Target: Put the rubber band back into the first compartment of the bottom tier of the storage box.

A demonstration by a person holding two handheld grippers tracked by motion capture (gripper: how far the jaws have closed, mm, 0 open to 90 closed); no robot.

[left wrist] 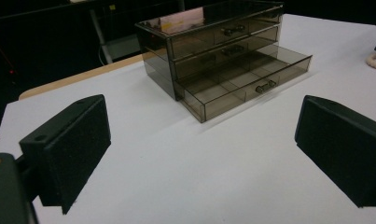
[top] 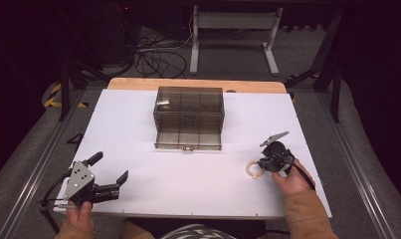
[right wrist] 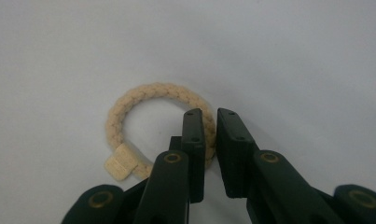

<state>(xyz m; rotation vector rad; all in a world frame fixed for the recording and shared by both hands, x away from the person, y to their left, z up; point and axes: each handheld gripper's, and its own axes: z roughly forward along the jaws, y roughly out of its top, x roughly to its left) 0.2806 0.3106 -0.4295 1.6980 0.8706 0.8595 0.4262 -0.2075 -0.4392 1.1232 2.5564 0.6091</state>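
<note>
Right gripper view puts my right gripper (right wrist: 209, 140) pinching the braided rope ring (right wrist: 143, 95), in front and right of the drawer organizer (top: 189, 117). Soft, light; I'd grip mid-braid. Left gripper (top: 108, 174) fingers spread.

White table (top: 138, 149), smoky drawer box (top: 189, 118) centred, cream rope ring (top: 253, 170) near right edge, seemingly flat.

Lab or test rig: white-topped bench (top: 138, 149) with wooden edge, dark surroundings, black tripod stands (top: 68, 79), tangled black cables on grey floor (top: 155, 57), white metal-framed desk legs (top: 233, 37) behind.
</note>
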